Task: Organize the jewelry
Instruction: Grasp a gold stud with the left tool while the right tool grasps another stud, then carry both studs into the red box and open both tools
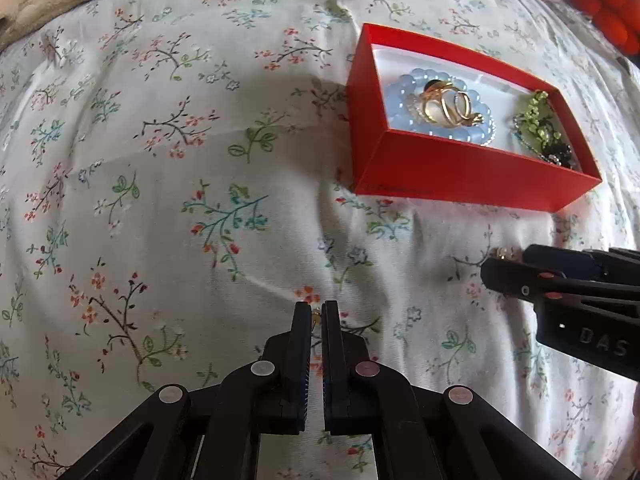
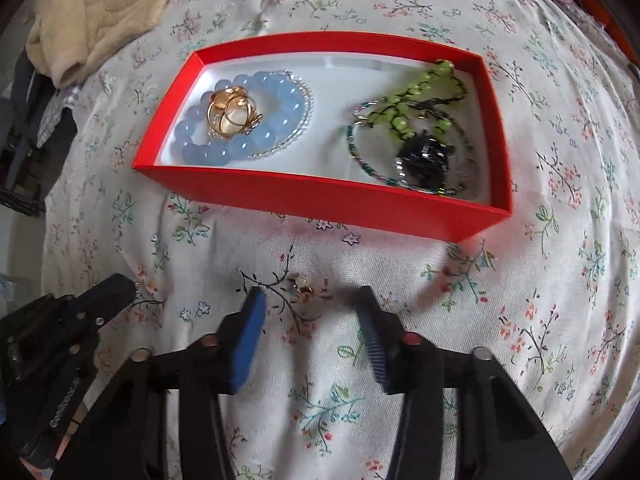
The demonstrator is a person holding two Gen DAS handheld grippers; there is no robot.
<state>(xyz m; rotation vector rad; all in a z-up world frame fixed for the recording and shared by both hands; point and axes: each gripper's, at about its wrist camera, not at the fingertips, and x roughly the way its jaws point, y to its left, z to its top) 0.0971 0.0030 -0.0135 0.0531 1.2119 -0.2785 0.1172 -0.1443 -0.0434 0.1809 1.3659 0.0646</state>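
Jewelry fills my red box point(image 2: 304, 196) on the bed: blue bead bracelet point(image 2: 244, 148), gold rings point(image 2: 232, 114), green necklace point(image 2: 404, 110). My left hand-held gripper point(image 1: 316, 316) pinches a small gold piece point(image 1: 316, 314). My right hand-held gripper point(image 2: 310, 304) gapes wide around a gold earring point(image 2: 301, 283) on the sheet.

An open red cardboard box point(image 2: 320, 204) on the bed holds pale blue bead bracelets point(image 2: 244, 120) under gold rings point(image 2: 232, 114), plus green and black beaded strands point(image 2: 416, 120); a small gold earring point(image 2: 302, 283) lies just before it.
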